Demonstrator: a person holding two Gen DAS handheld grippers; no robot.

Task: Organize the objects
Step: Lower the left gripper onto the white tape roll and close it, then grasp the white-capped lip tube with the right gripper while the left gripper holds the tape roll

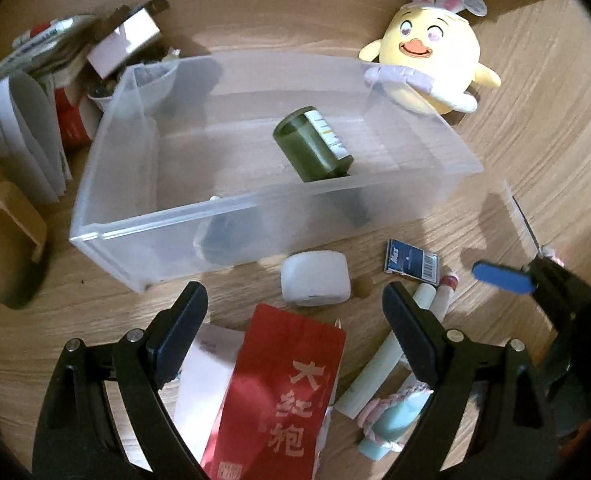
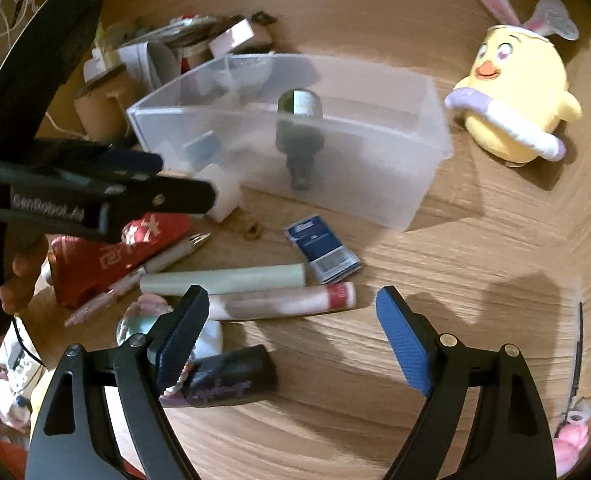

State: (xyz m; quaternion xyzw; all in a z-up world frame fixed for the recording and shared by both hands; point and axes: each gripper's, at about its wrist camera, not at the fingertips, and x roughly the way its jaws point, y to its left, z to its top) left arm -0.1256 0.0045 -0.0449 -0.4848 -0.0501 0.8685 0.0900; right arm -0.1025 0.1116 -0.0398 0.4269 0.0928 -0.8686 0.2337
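Note:
A clear plastic bin (image 1: 143,184) stands on the wooden table with a dark green bottle (image 1: 315,148) lying inside. My left gripper (image 1: 293,292) hangs open above a red tea packet (image 1: 283,392) and a white tape roll (image 1: 315,278), holding nothing. My right gripper (image 2: 291,294) is open over a pink-and-red tube (image 2: 287,300) and a pale green tube (image 2: 223,278), its blue pads apart and empty. A blue card pack (image 2: 323,254) lies in front of the bin (image 2: 415,184). The green bottle (image 2: 299,120) shows through the wall.
A yellow chick plush (image 1: 431,60) leans at the bin's far right corner. Papers and boxes (image 1: 35,92) pile up at the far left. A black pouch (image 2: 223,380), a pen (image 2: 175,252) and a pink item (image 2: 571,436) lie near the right gripper.

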